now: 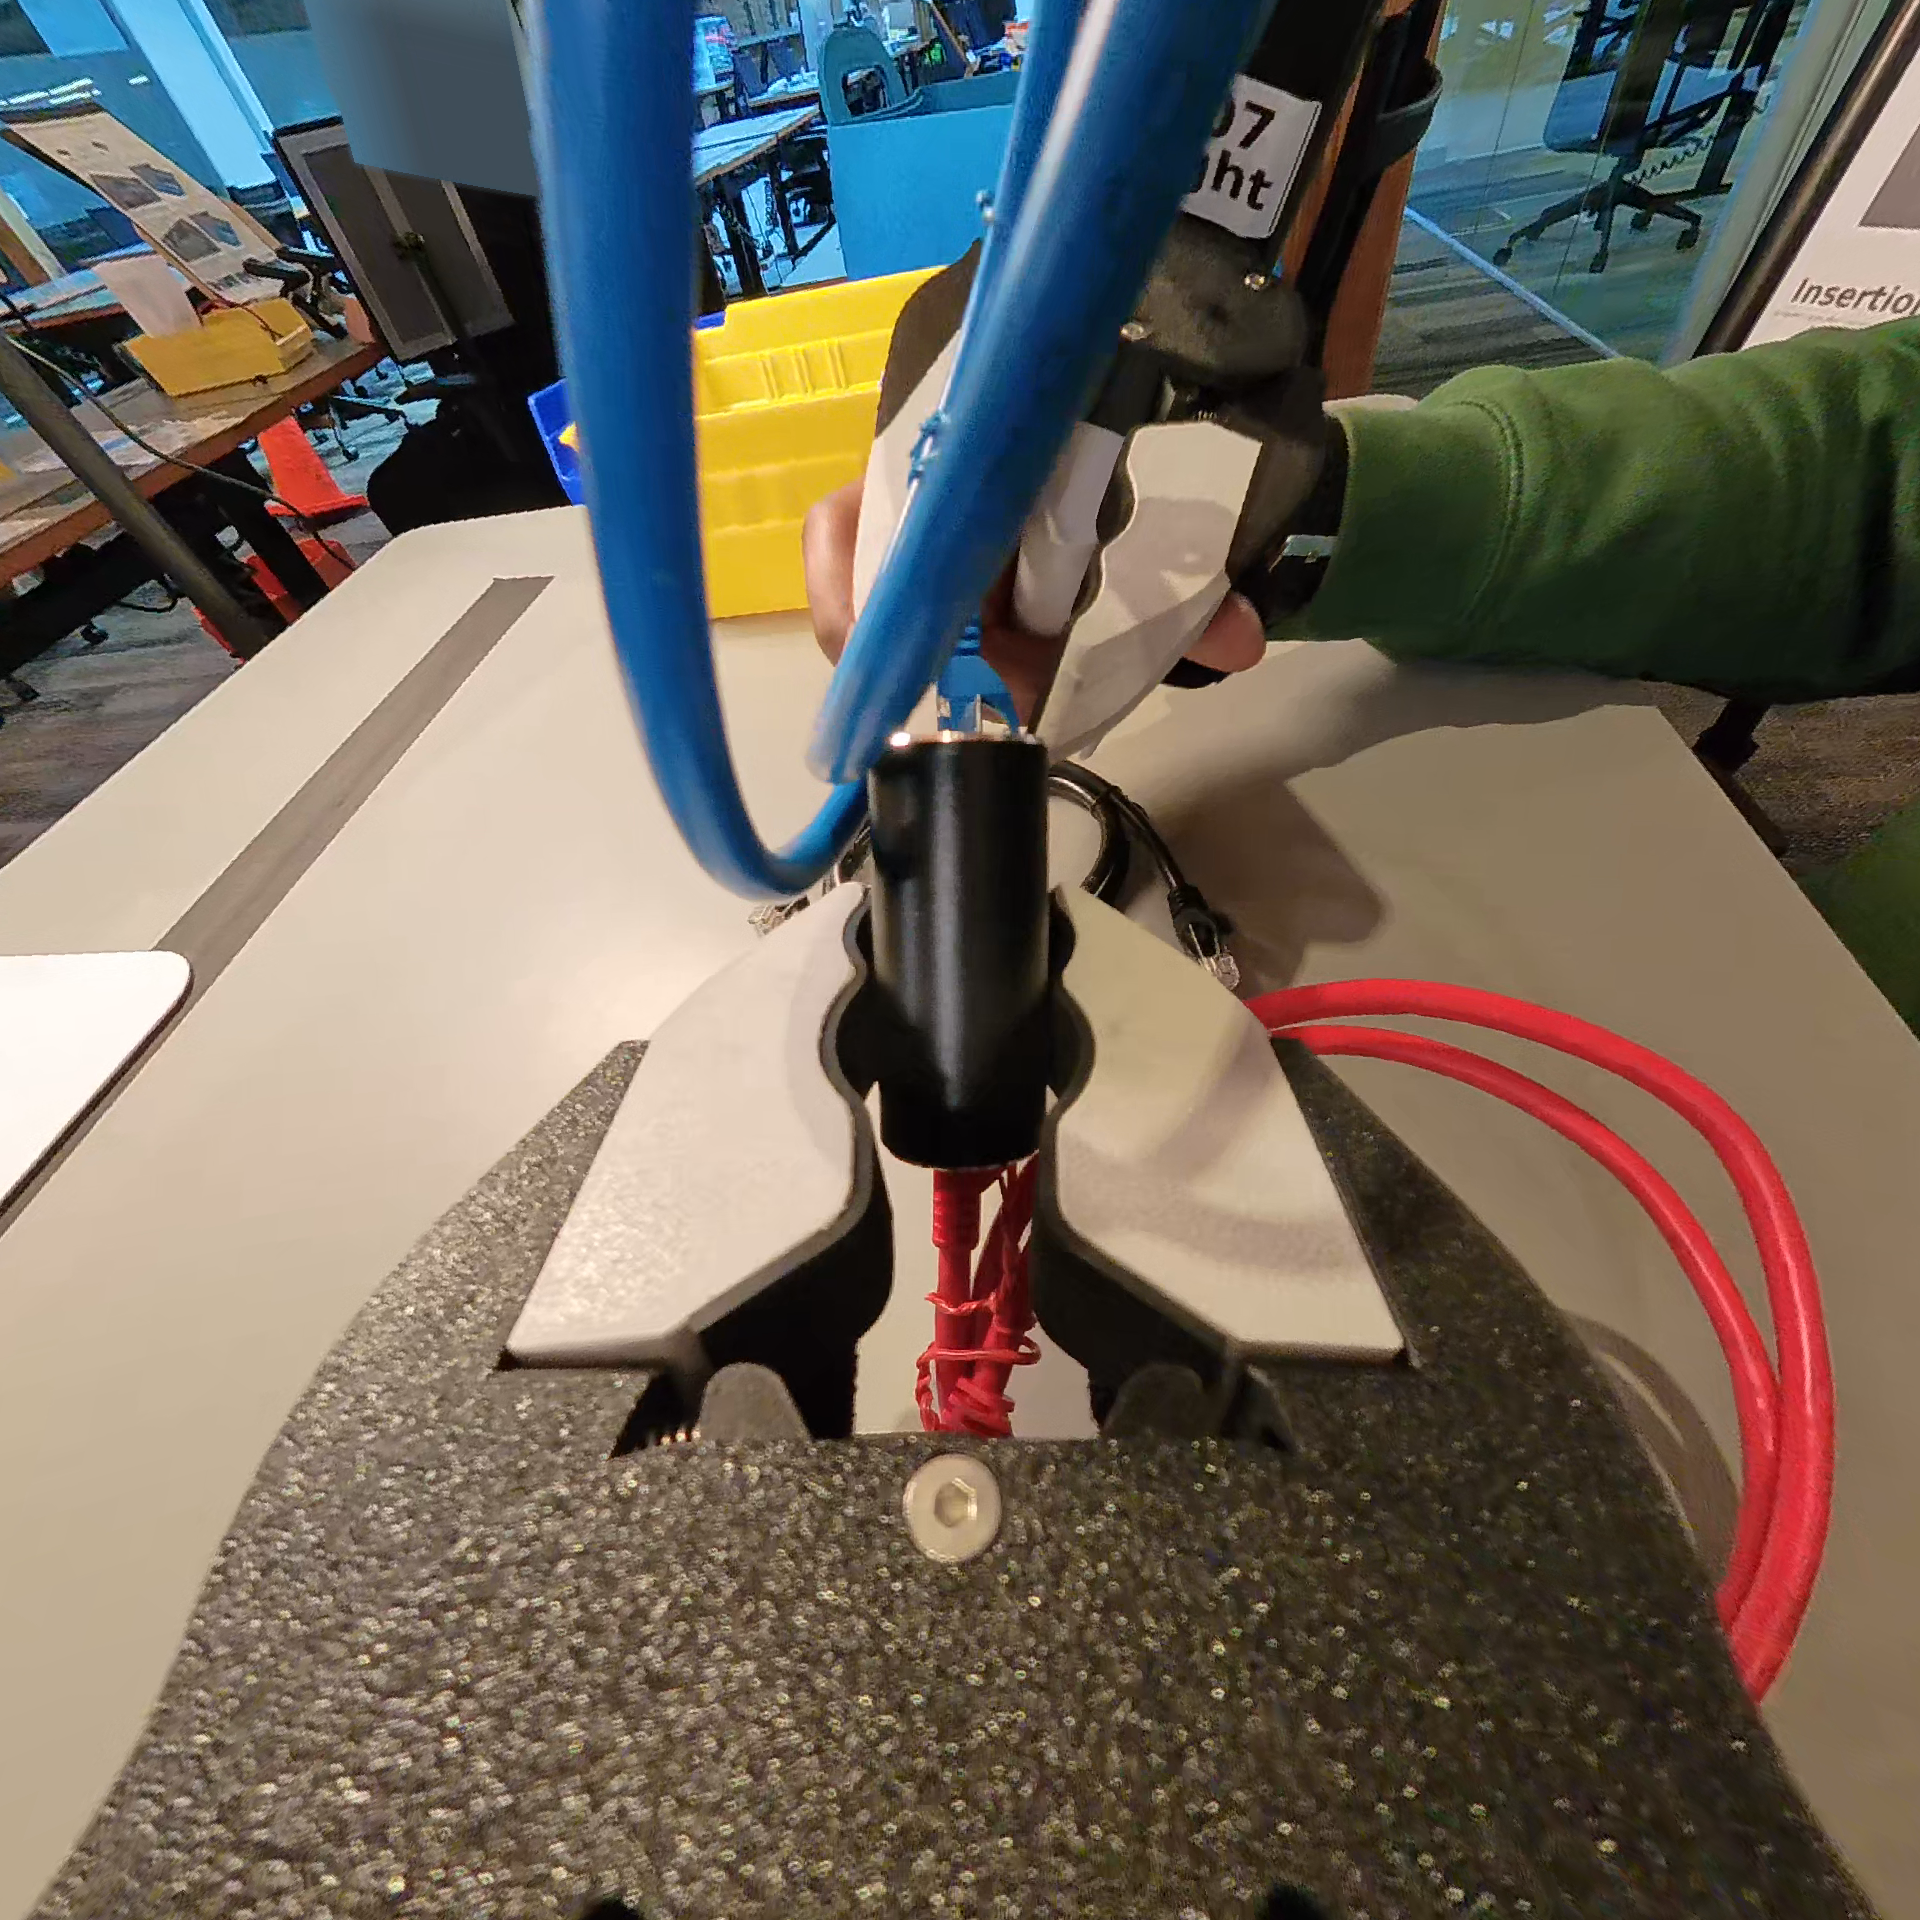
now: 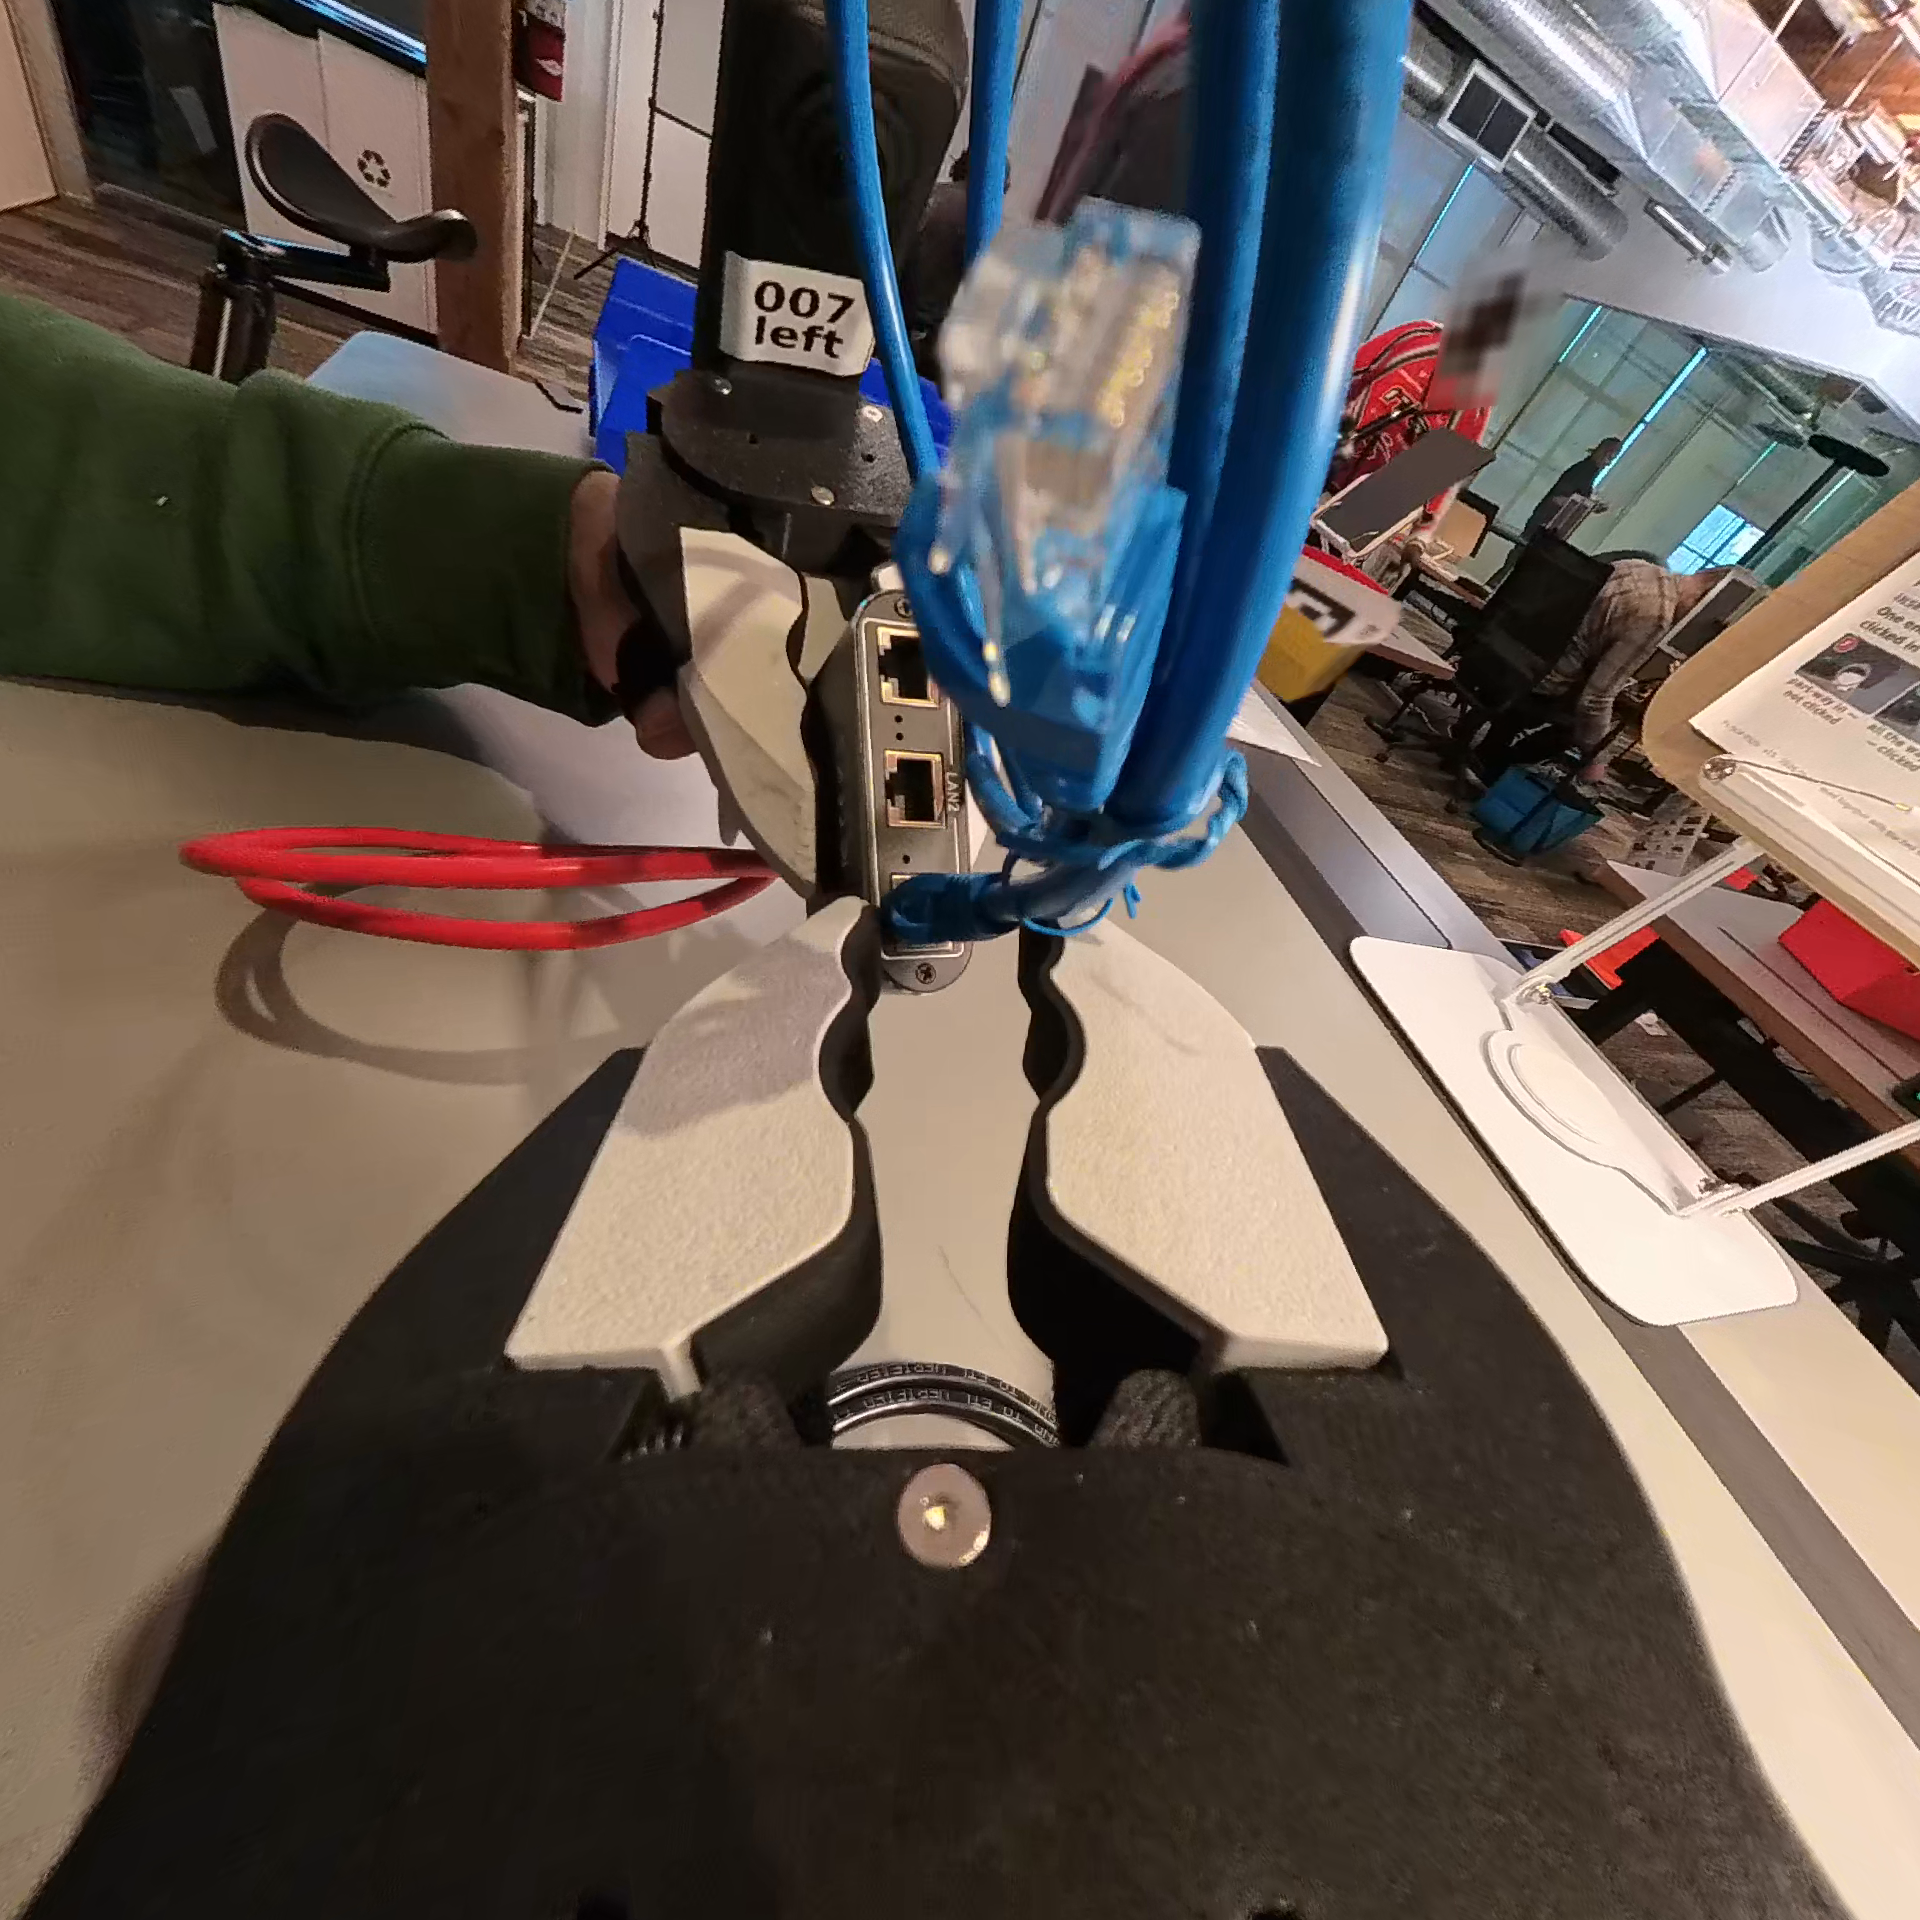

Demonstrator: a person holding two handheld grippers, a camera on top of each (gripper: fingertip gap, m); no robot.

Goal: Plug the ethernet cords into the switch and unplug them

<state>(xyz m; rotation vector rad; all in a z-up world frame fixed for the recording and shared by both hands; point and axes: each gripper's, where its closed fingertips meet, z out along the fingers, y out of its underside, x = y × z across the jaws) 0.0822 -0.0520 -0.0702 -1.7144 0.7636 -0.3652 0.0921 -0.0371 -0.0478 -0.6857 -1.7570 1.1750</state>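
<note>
Your left gripper point(image 1: 956, 935) is clamped across the black switch point(image 1: 956, 821), the body seated in the notches of both fingers. It holds the switch over the middle of the worktop point(image 1: 416, 1039), well in from the far edge, with the port face turned away from you toward the right gripper point(image 2: 945, 925).

The right one stands part way open with the tied bundle of the blue cord point(image 2: 1049, 883) lying across its tips. I cannot tell whether it is pinching the cord or only resting against it, since the bundle covers the lowest port. From the left wrist view, the blue plug point(image 1: 966, 686) sits right at the switch's far face, probably at or just inside a port.

- Grip the boot behind the plug, not the looped cable, so your push runs straight down the port's axis.
- Keep the left hand rigid and let the right do all the travel.
- The cord's other plug point(image 2: 1070, 416) dangles in front of the right camera and the two upper ports point(image 2: 914, 727); tilt so it swings clear.
- The red cord point(image 1: 1714, 1195) trails from the switch's near end toward the right edge. Do not twist the switch against it.
</note>
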